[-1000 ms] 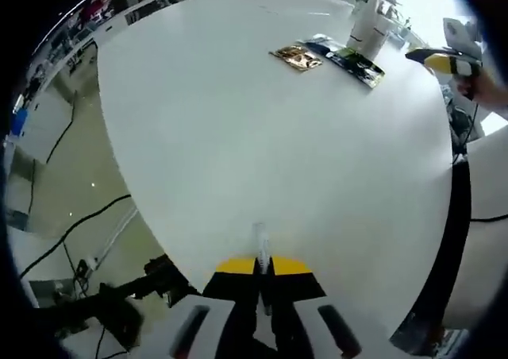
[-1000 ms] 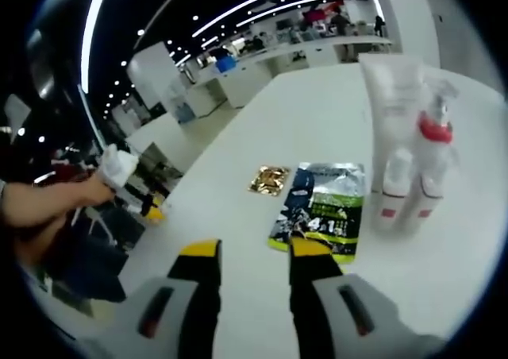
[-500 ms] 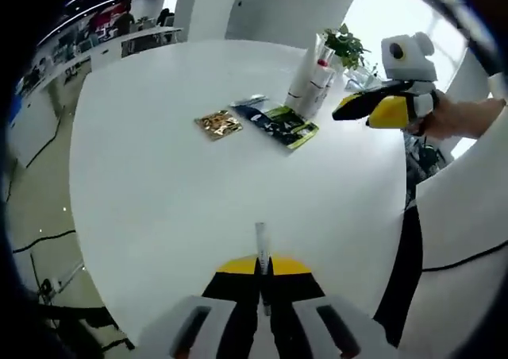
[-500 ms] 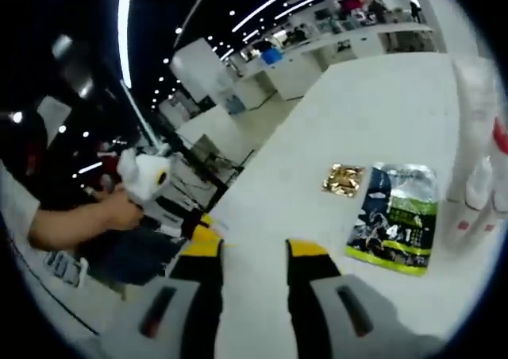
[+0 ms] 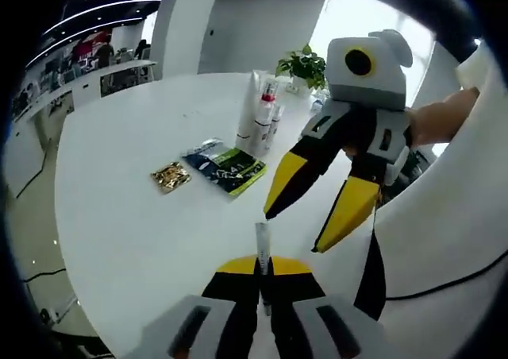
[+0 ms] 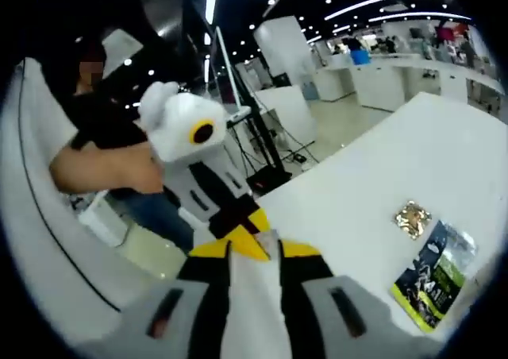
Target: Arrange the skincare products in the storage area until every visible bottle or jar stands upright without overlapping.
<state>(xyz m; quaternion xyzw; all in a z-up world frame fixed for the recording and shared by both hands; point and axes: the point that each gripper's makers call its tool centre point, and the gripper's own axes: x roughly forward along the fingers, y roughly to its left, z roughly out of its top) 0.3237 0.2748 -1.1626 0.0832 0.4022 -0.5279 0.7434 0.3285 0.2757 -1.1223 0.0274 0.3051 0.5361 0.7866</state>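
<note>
Since half a second ago the right tongs [image 5: 305,208] have swung close in front of the left tongs [image 5: 260,273], jaws spread and empty; the left jaws are closed on a thin clear strip [image 5: 259,240]. On the round white surface [image 5: 119,216], white tubes and bottles [image 5: 260,121] stand upright near its far edge, beside a dark green sachet [image 5: 226,168] and a small gold packet [image 5: 170,176].
</note>
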